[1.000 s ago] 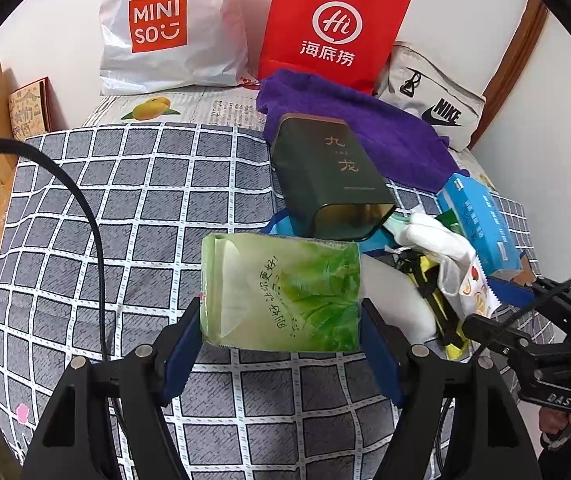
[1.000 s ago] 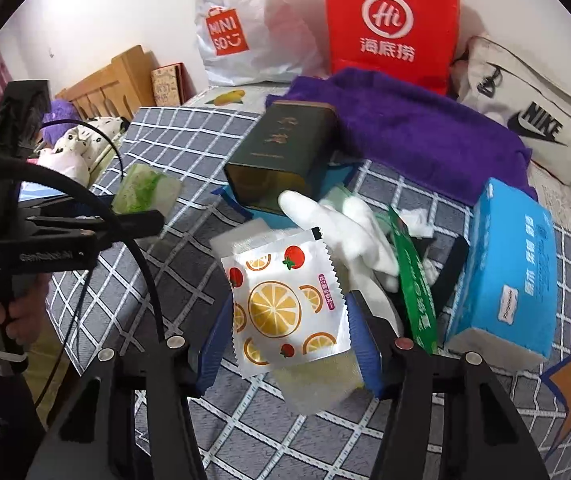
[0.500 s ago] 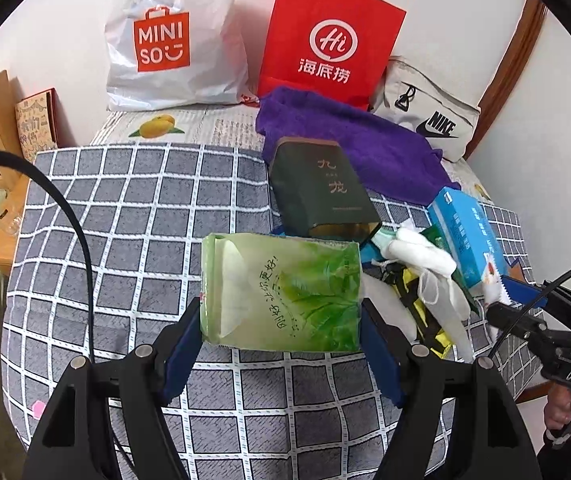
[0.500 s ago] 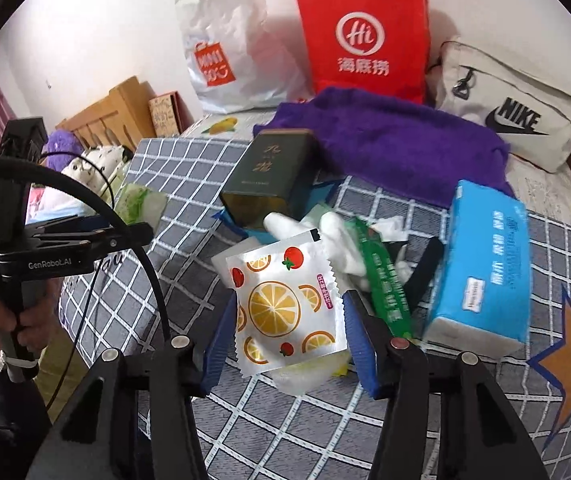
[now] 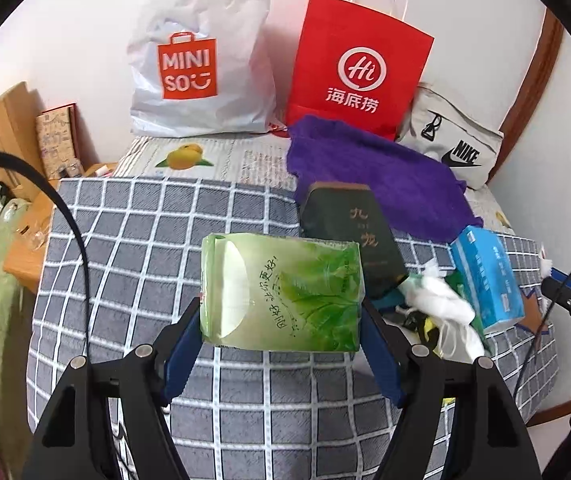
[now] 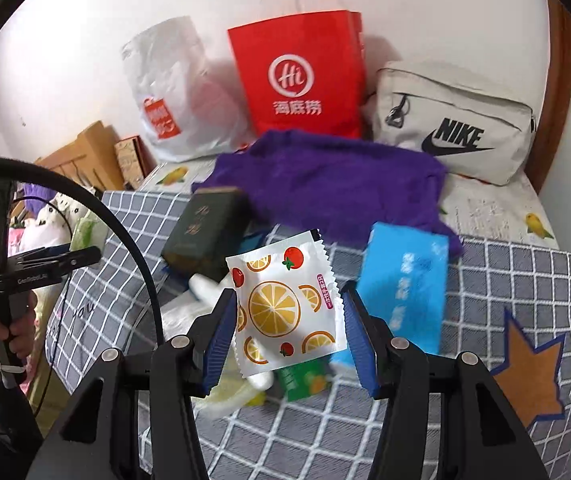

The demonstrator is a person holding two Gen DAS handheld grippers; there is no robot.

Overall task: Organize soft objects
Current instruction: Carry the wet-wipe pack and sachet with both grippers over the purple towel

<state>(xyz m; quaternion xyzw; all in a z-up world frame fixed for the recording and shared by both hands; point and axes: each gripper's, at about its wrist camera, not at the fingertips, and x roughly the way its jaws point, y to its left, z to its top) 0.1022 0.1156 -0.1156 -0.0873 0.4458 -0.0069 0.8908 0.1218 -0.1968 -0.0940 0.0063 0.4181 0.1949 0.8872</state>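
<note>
Both grip — left gripper [image 5: 281,328] clamps the green pack [image 5: 281,292], right gripper [image 6: 285,328] pinches the fruit sachet [image 6: 285,304] — above the checked bed [image 5: 125,240].

Bright, even light – fisheye edges warped, dark corners, slight blur.

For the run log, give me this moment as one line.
left gripper: shut on green tissue pack | right gripper: shut on fruit-print packet | both above checked bedspread

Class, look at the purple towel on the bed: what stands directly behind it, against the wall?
Behind the purple towel stand a red paper bag and a beige Nike pouch. The towel covers the bag's bottom edge, and what either holds cannot be seen.
</note>
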